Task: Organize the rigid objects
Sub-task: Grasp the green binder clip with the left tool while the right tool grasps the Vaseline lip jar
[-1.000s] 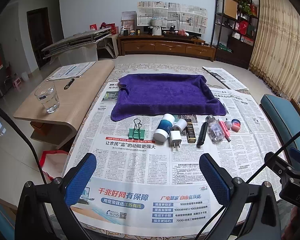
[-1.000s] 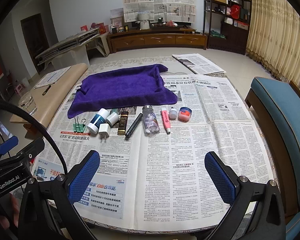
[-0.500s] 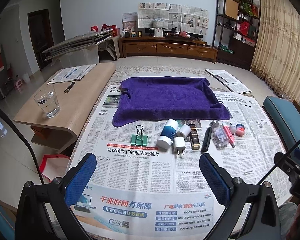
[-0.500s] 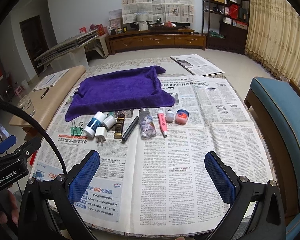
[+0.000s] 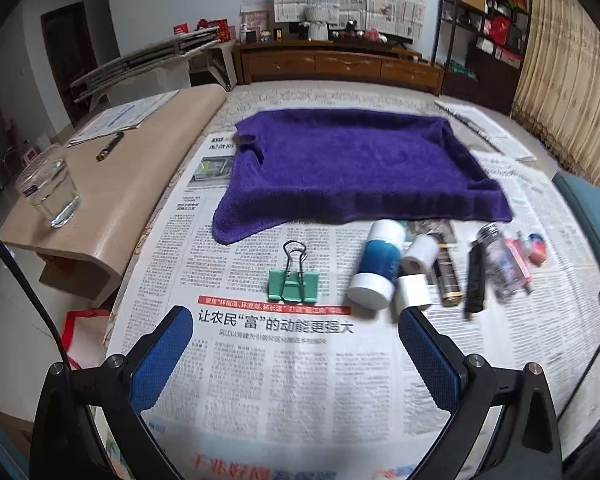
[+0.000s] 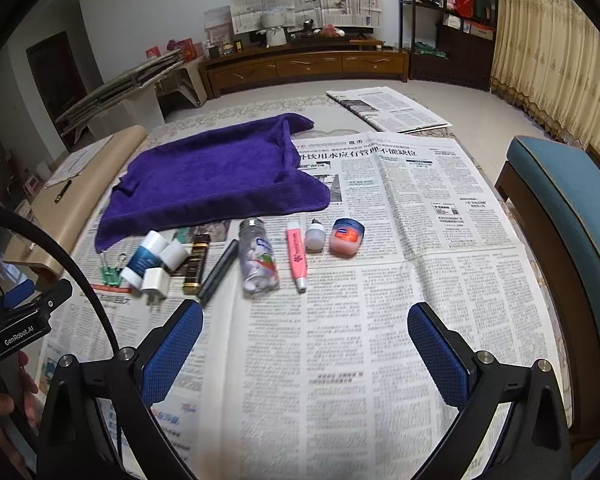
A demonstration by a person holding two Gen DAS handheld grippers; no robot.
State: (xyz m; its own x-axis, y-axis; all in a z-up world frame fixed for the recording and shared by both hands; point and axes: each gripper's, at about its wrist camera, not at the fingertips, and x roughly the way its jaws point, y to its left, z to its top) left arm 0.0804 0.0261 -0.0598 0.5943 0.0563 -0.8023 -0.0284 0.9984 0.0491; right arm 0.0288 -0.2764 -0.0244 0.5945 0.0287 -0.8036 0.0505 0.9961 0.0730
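Note:
A row of small objects lies on newspaper in front of a purple towel [image 5: 352,168]: green binder clip [image 5: 293,284], blue-and-white bottle [image 5: 376,264], white charger plug [image 5: 414,290], dark lighter [image 5: 446,274], black pen [image 5: 476,278], clear pill bottle [image 6: 257,258], pink tube [image 6: 296,256], small white bottle [image 6: 315,235], pink jar [image 6: 346,237]. My left gripper [image 5: 296,344] is open and empty, just short of the clip and blue bottle. My right gripper [image 6: 306,340] is open and empty, short of the pill bottle and pink tube.
A low wooden table [image 5: 112,192] on the left holds a glass of water [image 5: 48,192], papers and a pen. A teal chair [image 6: 564,208] stands at the right. The left gripper's body [image 6: 16,328] shows at the right wrist view's left edge.
Both grippers have moved forward toward the row of objects, which now looks larger and nearer. Both stay open. No object has moved.

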